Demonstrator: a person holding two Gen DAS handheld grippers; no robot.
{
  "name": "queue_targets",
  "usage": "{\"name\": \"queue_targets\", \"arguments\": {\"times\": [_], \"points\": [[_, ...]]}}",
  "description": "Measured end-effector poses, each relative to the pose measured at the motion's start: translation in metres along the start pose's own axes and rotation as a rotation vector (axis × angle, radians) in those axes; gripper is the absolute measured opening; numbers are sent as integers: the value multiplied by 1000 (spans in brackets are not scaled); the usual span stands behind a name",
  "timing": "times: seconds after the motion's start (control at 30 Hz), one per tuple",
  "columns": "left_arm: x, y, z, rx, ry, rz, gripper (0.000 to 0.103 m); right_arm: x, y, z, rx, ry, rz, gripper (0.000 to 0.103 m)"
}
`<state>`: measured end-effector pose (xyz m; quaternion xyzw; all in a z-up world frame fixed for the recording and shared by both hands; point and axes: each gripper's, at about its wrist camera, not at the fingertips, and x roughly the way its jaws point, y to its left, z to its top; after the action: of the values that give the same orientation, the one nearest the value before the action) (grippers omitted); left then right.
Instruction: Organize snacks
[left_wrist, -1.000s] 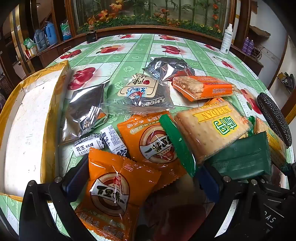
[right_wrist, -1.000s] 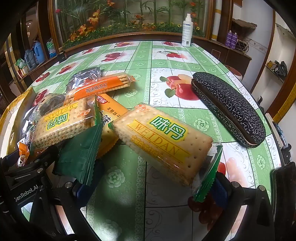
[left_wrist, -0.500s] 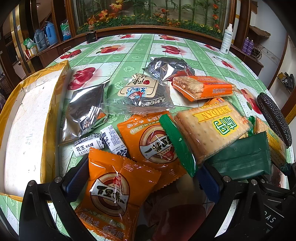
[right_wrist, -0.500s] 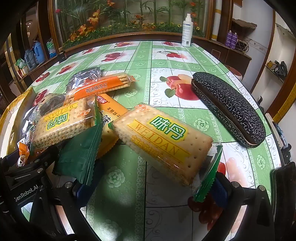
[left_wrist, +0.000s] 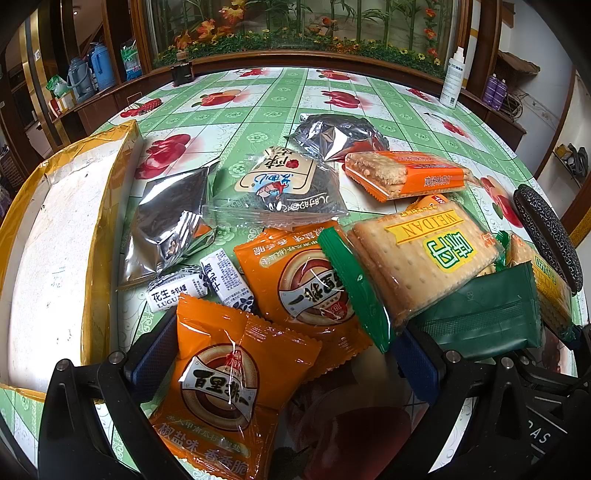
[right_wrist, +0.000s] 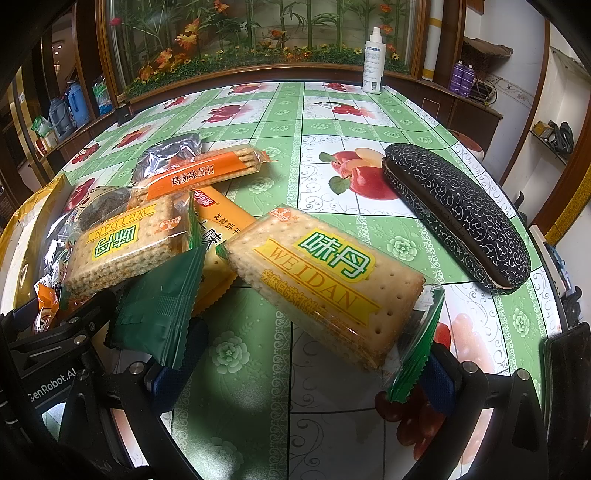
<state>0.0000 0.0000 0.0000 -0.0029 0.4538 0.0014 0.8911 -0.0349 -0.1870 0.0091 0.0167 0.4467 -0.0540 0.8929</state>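
The left gripper (left_wrist: 280, 354) is shown with its blue-padded fingers spread wide; an orange foil snack pouch with a round brown emblem (left_wrist: 221, 384) lies between them, ungripped, its lower line partly readable as 椒盐味. A second pouch of the same design (left_wrist: 306, 280) lies just beyond it, overlapped by a clear-wrapped cracker pack with green ends (left_wrist: 421, 254) printed "WEIDAN". Two small white candy wrappers (left_wrist: 199, 282) sit beside the pouches, one marked 花生 and "LUGU…".

The right gripper (right_wrist: 299, 362) is likewise spread, with nothing clamped; a second cracker pack of the same "WEIDAN" make (right_wrist: 328, 280) lies between its fingers, probably the next item to be taken. A long orange-banded soda cracker pack (right_wrist: 207, 171) reads 鸡汤味苏打. The snacks are heaped toward the table's left edge, beside a shallow white cardboard tray edged in yellow tape (left_wrist: 55, 236), judged the likely receptacle. A black scroll-patterned spectacle case (right_wrist: 458, 214) lies apart near the right edge of the green fruit-print tablecloth (right_wrist: 280, 122).
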Motion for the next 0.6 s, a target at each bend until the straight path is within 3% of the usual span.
{"name": "queue_targets", "arguments": {"times": [0.27, 0.6], "points": [[-1, 0, -1, -8, 1, 9, 103, 0, -1, 0, 0, 1, 0, 103], [-12, -6, -12, 94, 47, -59, 103, -6, -4, -6, -103, 17, 92, 103]]}}
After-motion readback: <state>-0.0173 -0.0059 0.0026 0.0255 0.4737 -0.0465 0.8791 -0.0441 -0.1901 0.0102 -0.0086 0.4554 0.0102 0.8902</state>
